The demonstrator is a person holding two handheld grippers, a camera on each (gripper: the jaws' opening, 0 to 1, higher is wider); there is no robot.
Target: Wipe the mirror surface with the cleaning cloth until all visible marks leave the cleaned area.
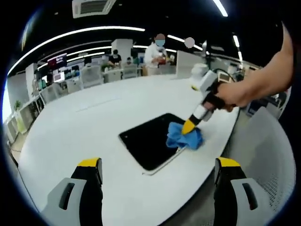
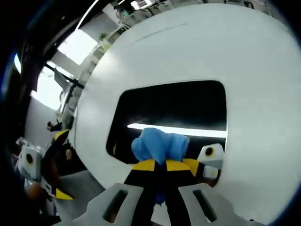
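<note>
I'm working in a big open office with long ceiling light strips, desks and monitors at the back, and a broad white table (image 1: pixel 94 122) with a rounded edge taking up most of my left gripper view. People stand and sit behind the far side of the table.

The mirror (image 1: pixel 150 140) is my landmark: a dark, rounded rectangle lying flat on the table, close to its near edge. In my right gripper view the mirror (image 2: pixel 174 110) reflects a bright ceiling strip across its lower part.

The cleaning cloth (image 1: pixel 184 136), a bunched blue rag, sits on the mirror's corner nearest the table edge, spilling slightly over the mirror's rim. My right gripper (image 1: pixel 190 126) comes down onto it from beyond the mirror, held by a hand (image 1: pixel 233 95) on a bare forearm. From the right gripper's own camera, I see the cloth (image 2: pixel 159 145) bulging up from between the yellow tips of the right gripper (image 2: pixel 160 165), which are pinched together on the fabric, so that gripper is clenched on the cloth and pressing it to the mirror.

My left gripper (image 1: pixel 157 165) hovers on the near side of the mirror, above the table, its two yellow-tipped jaws standing wide apart with nothing between them. In the right gripper view I see it off to the mirror's left, past the table edge (image 2: pixel 59 165).
</note>
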